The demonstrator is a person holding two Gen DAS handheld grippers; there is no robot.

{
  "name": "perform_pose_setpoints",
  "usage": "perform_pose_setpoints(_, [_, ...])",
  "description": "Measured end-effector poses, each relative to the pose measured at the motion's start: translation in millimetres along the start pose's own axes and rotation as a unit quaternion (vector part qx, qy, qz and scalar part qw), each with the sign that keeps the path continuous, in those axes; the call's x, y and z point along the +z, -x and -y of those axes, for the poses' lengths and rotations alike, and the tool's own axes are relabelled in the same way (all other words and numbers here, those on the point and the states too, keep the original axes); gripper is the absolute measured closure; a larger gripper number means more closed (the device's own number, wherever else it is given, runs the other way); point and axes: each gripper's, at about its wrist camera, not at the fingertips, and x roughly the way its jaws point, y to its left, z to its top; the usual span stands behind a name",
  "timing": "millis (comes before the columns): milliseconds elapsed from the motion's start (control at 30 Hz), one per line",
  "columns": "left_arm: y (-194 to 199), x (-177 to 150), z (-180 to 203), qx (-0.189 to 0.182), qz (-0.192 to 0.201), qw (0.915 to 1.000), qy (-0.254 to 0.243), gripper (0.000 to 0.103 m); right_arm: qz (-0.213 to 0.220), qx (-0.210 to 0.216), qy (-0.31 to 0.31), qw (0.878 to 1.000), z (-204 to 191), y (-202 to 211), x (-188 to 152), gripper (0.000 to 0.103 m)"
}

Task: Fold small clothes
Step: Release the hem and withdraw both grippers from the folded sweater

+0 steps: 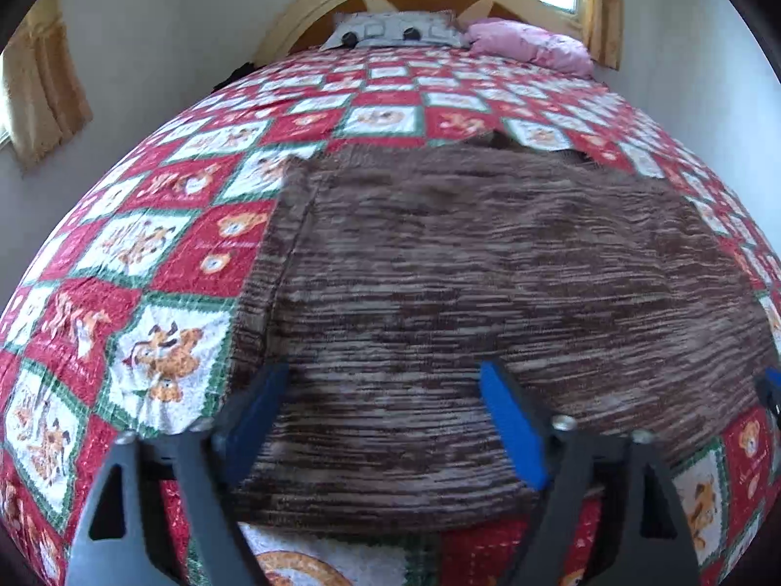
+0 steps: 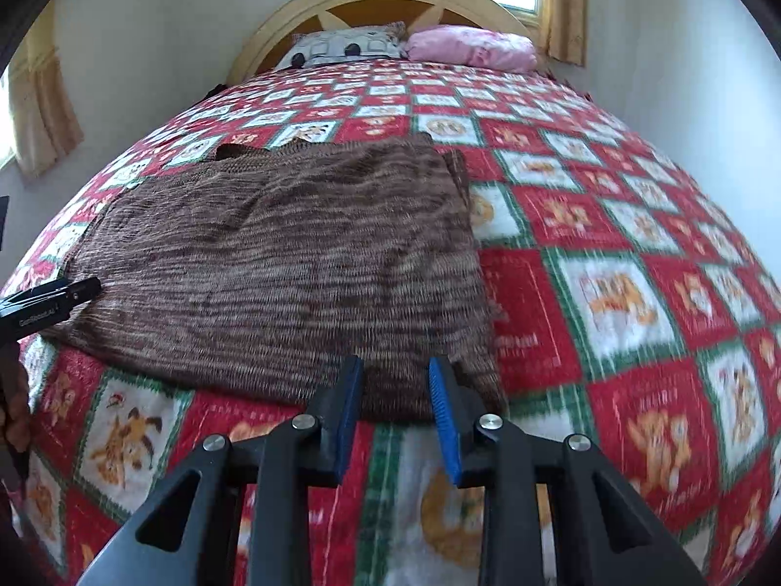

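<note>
Your left gripper (image 1: 385, 420) gapes wide and empty over the brown sweater (image 1: 488, 303), which fills the frame's centre on the quilt (image 1: 161, 254). Your right gripper (image 2: 396, 415) hangs part-open, unclenched, at the sweater's lower edge. Pinch carelessly and you may snag the quilt too, dragging the fold askew.

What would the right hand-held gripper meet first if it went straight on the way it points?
Most likely the near edge of the brown knitted garment, which lies just beyond the right hand-held gripper; depth is hard to judge.
</note>
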Motion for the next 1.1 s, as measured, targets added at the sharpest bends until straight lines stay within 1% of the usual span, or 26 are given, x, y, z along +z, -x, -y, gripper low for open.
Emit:
perform_pose_setpoints(67, [-5.1, 3.9, -5.9, -0.020, -0.005, 0.9997, 0.010, 0.007, -0.004, 0.000, -0.008, 1.000, -0.5, 3.6, -6.6, 0.073])
perform_pose_setpoints(100, [-4.3, 1.2, -4.4, -0.023, -0.005, 0.9997, 0.010, 0.005, -0.007, -0.001, -0.013, 1.000, -0.5, 5.2, -9.0, 0.073])
perform_pose_setpoints(233, [-3.8, -1.8, 3.0, -0.010, -0.006, 0.9999, -0.003, 0.001, -0.001, -0.010, -0.010, 1.000, -3.2, 7.2, -10.5, 0.073])
perform_pose_setpoints(367, [-2.1, -5.3, 2.1, -0.014, -0.007, 0.9999, 0.001, 0.000, 0.011, -0.014, -0.007, 1.000, -5.1, 10.2, -11.9, 0.073])
perform_pose_setpoints(467, [2.7, -8.1, 1.3, -0.007, -0.008, 0.9999, 0.007, 0.000, 0.014, -0.013, -0.008, 1.000, -4.9, 11.3, -11.9, 0.073])
perform_pose_setpoints(533, [14.9, -14.0, -6.0, -0.004, -0.008, 0.9996, 0.027, 0.000, 0.016, -0.011, -0.010, 1.000, -5.1, 13.0, -13.5, 0.073])
perform_pose_setpoints(600, [35.0, -27.6, -25.9, -0.022, 0.013, 0.9962, 0.083, 0.000, 0.017, -0.008, -0.012, 1.000, -4.0, 13.5, -13.6, 0.073])
perform_pose_setpoints(633, [43.0, -35.4, -38.1, -0.031, 0.021, 0.9928, 0.114, 0.000, 0.017, -0.008, -0.013, 1.000, -3.7, 13.5, -13.4, 0.073])
perform_pose_setpoints(667, [51.0, -46.2, -54.8, -0.042, 0.029, 0.9867, 0.154, 0.000, 0.017, -0.008, -0.013, 1.000, -4.1, 13.8, -13.8, 0.073])
perform_pose_setpoints(700, [53.9, -51.8, -64.4, -0.045, 0.031, 0.9830, 0.175, 0.000, 0.017, -0.009, -0.013, 1.000, -4.0, 14.0, -14.0, 0.073])
perform_pose_setpoints(767, [57.9, -65.8, -85.8, -0.048, 0.030, 0.9743, 0.218, 0.005, 0.017, -0.011, -0.011, 1.000, -4.2, 14.1, -14.0, 0.073])
perform_pose_setpoints(800, [59.6, -69.5, -90.3, -0.053, 0.033, 0.9724, 0.225, 0.013, 0.017, -0.011, -0.011, 1.000, -4.1, 14.5, -14.1, 0.073])
perform_pose_setpoints(833, [61.8, -71.6, -91.8, -0.053, 0.038, 0.9721, 0.225, 0.017, 0.017, -0.011, -0.011, 1.000, -4.3, 14.2, -13.8, 0.073])
perform_pose_setpoints(933, [59.0, -68.0, -82.5, -0.053, 0.033, 0.9764, 0.207, 0.017, 0.017, -0.011, -0.011, 1.000, -4.3, 14.3, -13.8, 0.073])
perform_pose_setpoints(967, [56.5, -64.9, -77.0, -0.059, 0.032, 0.9766, 0.204, 0.018, 0.018, -0.011, -0.011, 1.000, -4.2, 14.6, -13.9, 0.073])
perform_pose_setpoints(1000, [54.8, -63.1, -74.9, -0.069, 0.031, 0.9755, 0.207, 0.019, 0.018, -0.011, -0.011, 1.000, -4.0, 14.7, -14.0, 0.073])
perform_pose_setpoints(1033, [50.6, -59.7, -70.8, -0.088, 0.028, 0.9729, 0.212, 0.019, 0.017, -0.010, -0.011, 1.000, -4.2, 14.3, -13.8, 0.073])
perform_pose_setpoints(1067, [48.0, -57.9, -68.8, -0.096, 0.026, 0.9715, 0.215, 0.019, 0.017, -0.010, -0.011, 1.000, -4.1, 14.3, -13.8, 0.073])
perform_pose_setpoints(1100, [44.4, -55.0, -67.0, -0.095, 0.026, 0.9708, 0.219, 0.019, 0.017, -0.010, -0.011, 1.000, -4.3, 14.2, -13.9, 0.073])
